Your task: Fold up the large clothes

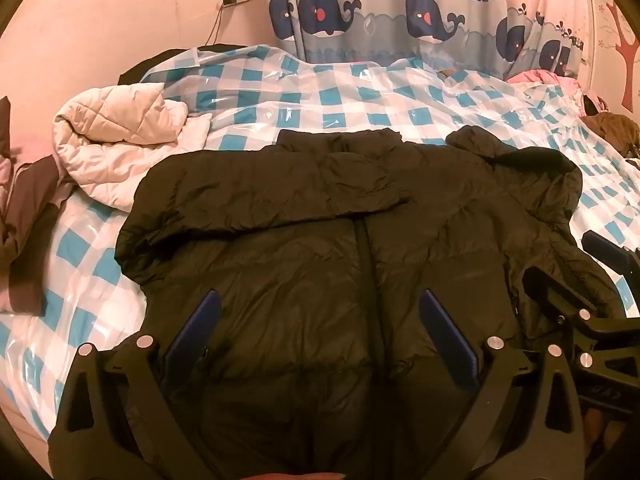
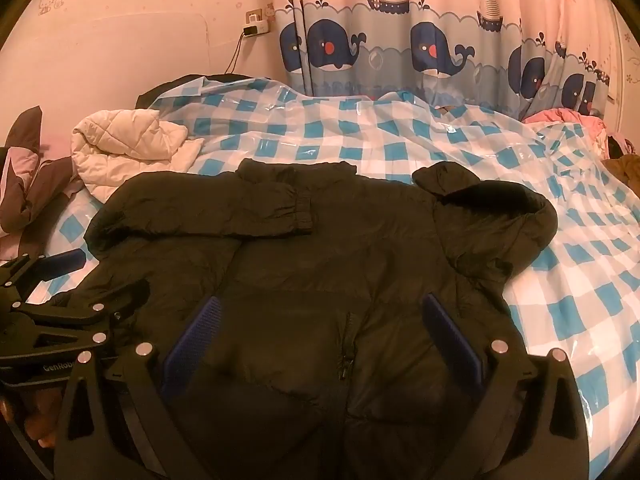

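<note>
Left to right: a pale quilted garment [image 1: 120, 152] lies crumpled at the left of the checkered bed cover [image 1: 360, 92]; my left gripper [image 1: 318, 320] hovers with fingers spread, empty, over the lower front of the black puffer jacket [image 1: 320, 208], which lies front-up mid-bed, one sleeve [image 2: 224, 208] already folded across the chest; my right gripper [image 2: 320, 324] likewise gapes, holding nothing; the other sleeve [image 2: 492, 216] bunches at the right. Risk, as I judge it: slick padded fabric may slip from the pads, or spring the fold apart
</note>
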Available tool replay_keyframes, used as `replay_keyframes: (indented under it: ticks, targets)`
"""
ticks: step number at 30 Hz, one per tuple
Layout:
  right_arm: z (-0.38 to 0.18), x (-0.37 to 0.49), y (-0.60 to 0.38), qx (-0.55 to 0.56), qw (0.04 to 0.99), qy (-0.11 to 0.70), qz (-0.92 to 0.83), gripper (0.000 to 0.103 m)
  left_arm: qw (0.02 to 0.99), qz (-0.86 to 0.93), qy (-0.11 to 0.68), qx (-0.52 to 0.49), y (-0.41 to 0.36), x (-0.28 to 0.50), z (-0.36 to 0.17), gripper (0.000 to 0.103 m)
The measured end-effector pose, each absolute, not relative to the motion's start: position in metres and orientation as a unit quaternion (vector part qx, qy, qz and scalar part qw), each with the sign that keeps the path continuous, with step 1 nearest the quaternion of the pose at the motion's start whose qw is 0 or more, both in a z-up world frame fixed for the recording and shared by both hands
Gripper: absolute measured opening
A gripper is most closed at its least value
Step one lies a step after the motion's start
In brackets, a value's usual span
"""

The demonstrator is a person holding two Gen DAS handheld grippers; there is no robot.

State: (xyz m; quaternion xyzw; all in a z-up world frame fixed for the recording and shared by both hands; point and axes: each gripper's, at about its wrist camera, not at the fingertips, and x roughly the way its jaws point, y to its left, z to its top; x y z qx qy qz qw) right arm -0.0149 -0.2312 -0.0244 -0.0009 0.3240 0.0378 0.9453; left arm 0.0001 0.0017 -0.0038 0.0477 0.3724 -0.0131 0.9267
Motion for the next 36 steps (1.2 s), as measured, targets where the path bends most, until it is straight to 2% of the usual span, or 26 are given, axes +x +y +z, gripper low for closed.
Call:
replay_keyframes:
  ticks: [36]
  targets:
    - [-0.0269, -0.0139, -0.233, -0.005, 0.944, 0.327, 0.038, 0.096, 0.923, -0.007, 0.381, 0.048, 0.007, 0.004, -0.0121, 0.095]
